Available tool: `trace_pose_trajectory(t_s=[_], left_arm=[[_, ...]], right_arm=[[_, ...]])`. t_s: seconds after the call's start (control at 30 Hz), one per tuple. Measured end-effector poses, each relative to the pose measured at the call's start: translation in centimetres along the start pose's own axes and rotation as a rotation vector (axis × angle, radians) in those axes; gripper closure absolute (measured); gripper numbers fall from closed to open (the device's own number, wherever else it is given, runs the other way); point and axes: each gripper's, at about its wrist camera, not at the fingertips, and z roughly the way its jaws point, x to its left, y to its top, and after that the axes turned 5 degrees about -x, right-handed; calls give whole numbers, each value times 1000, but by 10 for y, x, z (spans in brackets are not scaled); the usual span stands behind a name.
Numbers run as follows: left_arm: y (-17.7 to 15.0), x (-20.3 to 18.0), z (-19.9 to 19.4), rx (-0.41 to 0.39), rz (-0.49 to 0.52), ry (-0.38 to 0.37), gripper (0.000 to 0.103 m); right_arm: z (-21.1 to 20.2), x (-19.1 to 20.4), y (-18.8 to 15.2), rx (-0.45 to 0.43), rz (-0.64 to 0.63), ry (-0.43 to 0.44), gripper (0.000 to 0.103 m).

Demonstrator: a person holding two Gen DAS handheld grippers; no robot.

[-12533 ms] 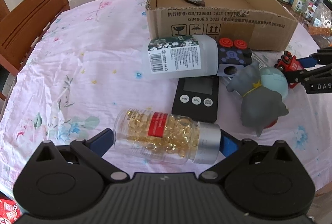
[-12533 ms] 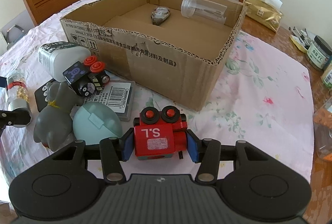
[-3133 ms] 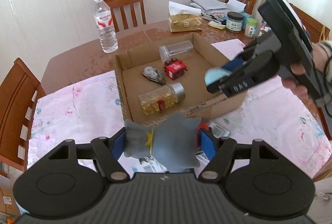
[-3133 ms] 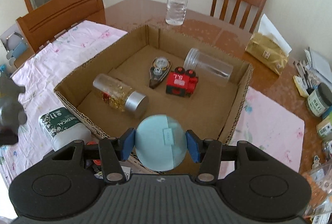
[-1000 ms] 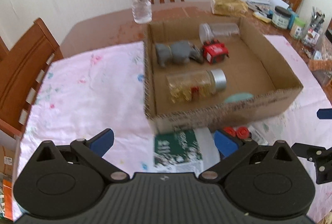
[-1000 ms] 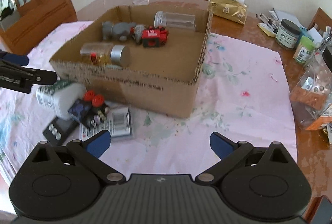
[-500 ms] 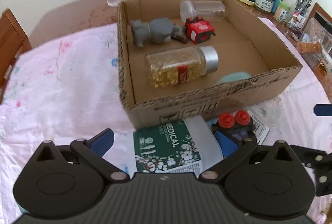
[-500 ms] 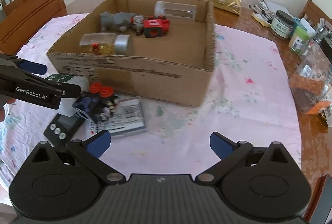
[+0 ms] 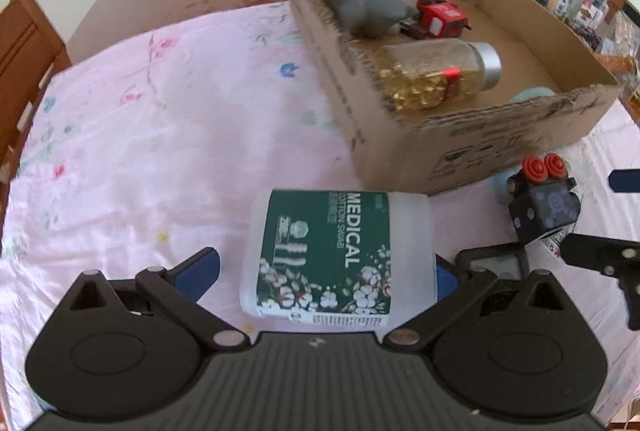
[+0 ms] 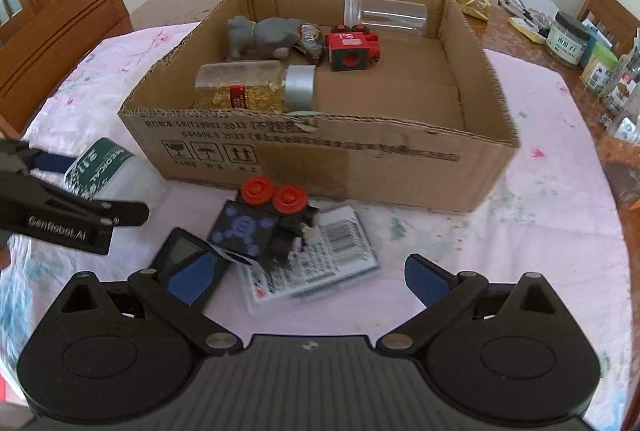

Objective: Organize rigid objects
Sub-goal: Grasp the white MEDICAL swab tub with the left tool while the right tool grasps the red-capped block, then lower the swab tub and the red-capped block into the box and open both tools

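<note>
Between our left gripper's (image 9: pixel 326 269) spread fingers lies the swab box (image 9: pixel 338 255), long axis pointing away from us, unclamped. Our right gripper (image 10: pixel 306 277), also agape, faces the black toy (image 10: pixel 262 227) just ahead. Beyond both stands the carton (image 10: pixel 320 151).

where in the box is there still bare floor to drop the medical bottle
Bare floor: the cardboard box right half, between red toy and right wall. Crowded: left side with capsule bottle and grey figure.
</note>
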Motion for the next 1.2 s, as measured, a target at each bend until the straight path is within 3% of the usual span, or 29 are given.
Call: trace_pose_trajectory(t_s=[0.17,0.37,0.7,0.87,1.2], left_arm=[[-4,0,4,9,28,-3,1],[-5,0,6,3,42,-14,1],[-4,-2,8,-3,46,-12,0],[-4,-2,8,-5,36,-7,0],[-3,-4,8,-12,34,5,2]], right_arm=[[16,13,5,-24,45,-31,0],[26,22,-3,-43,32,-134,0],[19,10,-16,-61,41,-138,1],[15,20,-13,-86,-12,-112,20],[16,29,-8,-97,-22,-72,41]])
